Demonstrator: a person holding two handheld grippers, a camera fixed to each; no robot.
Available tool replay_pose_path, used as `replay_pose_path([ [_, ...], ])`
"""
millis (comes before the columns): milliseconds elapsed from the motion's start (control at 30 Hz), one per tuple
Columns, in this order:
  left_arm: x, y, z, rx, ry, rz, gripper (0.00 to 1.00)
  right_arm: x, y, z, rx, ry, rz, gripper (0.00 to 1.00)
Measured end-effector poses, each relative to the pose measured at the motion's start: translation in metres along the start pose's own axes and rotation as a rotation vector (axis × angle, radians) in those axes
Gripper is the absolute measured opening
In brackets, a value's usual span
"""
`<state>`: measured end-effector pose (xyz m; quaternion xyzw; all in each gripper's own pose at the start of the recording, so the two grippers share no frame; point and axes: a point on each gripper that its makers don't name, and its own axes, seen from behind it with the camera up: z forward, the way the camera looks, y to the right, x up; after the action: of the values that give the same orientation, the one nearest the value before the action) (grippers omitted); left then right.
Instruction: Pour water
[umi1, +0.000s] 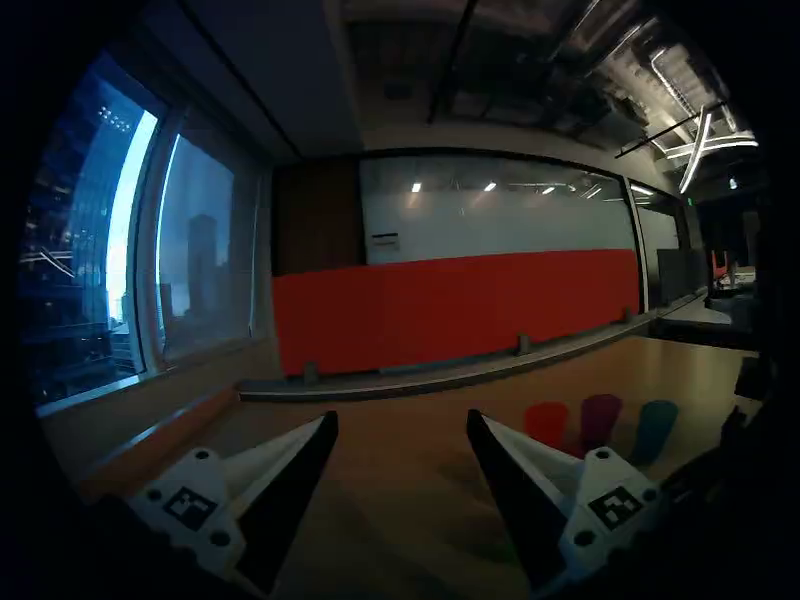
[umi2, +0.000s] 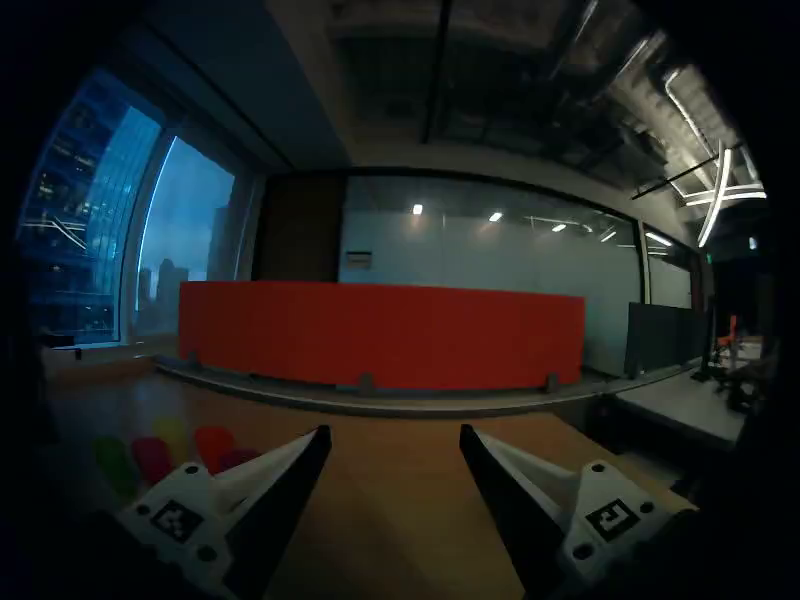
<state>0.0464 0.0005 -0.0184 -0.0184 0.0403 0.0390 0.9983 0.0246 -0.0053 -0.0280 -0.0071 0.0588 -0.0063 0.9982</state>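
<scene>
- You worked in a dim room, where a wooden surface (umi1: 400, 475) ran to a red partition (umi1: 450, 310), with city towers at dusk beyond the windows (umi1: 200, 260).
- Your left gripper (umi1: 400, 414) was spread and held nothing.
- A red cup (umi1: 546, 422), purple cup (umi1: 600, 415) and teal cup (umi1: 655, 428) stood in a row on the surface beside its right finger; their contents could not be made out.
- Your right gripper (umi2: 394, 430) was likewise spread and empty, with a green cup (umi2: 112, 460) and an orange cup (umi2: 213, 443) behind its left finger.
</scene>
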Motion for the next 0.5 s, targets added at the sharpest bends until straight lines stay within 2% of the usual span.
replay_pose_path([
  [267,0.003,-0.006,-0.001,0.061,0.031,-0.008,0.95,-0.007,-0.001,-0.004,-0.005,-0.02,-0.002,1.0],
  [500,-0.003,-0.004,0.0,0.077,0.048,-0.008,0.95,-0.012,-0.001,-0.007,-0.01,-0.038,0.008,1.0],
])
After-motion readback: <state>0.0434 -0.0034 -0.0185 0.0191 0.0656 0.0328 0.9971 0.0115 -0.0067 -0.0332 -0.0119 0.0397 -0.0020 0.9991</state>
